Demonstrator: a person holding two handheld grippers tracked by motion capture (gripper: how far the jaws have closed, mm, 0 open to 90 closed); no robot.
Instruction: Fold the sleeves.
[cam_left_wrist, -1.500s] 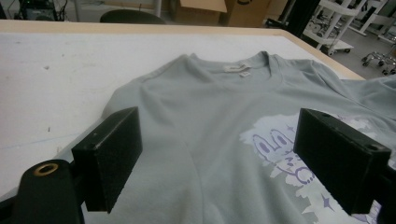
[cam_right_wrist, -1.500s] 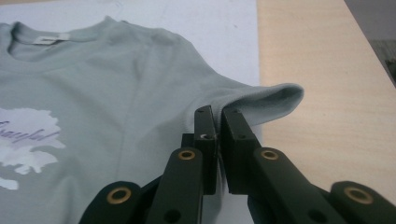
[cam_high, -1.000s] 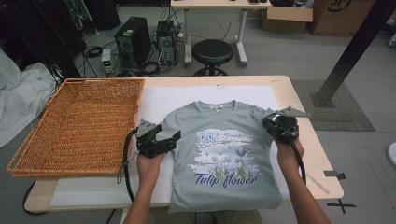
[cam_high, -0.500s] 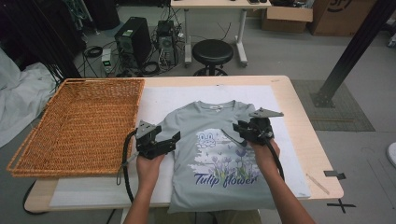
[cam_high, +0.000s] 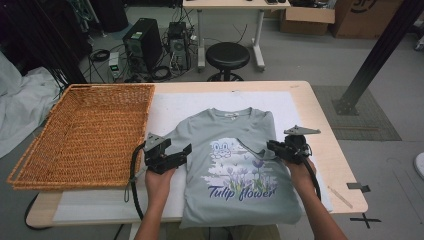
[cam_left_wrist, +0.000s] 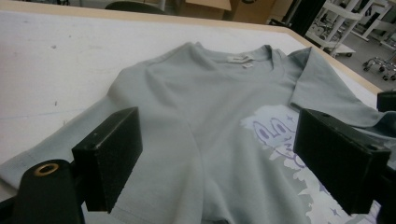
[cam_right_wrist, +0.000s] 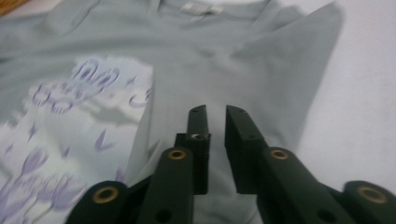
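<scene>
shirt (cam_high: 235, 165): one grey-green t-shirt, lying flat at lower centre of the high view on a white sheet (cam_high: 170, 107) that covers the table (cam_high: 320, 112). printed front faces up, with the words "tulip flower" near the hem; collar points to the top of the frame. the sleeve at right of frame is folded inward over the chest.

tools: two. left tool (cam_high: 167, 155) sits at the shirt's left edge, over the left sleeve; in the left gripper view its jaws stand wide apart with shirt fabric lying beneath them and nothing clamped. right tool (cam_high: 272, 146) sits at the shirt's right side beside the folded sleeve; in the right gripper view (cam_right_wrist: 215, 122) its jaws are nearly closed, a narrow gap left, having just been closing, with nothing seen between them.

basket (cam_high: 85, 135): one wicker tray, left of the shirt, apart from it.

hands: two, entering from the bottom edge.
</scene>
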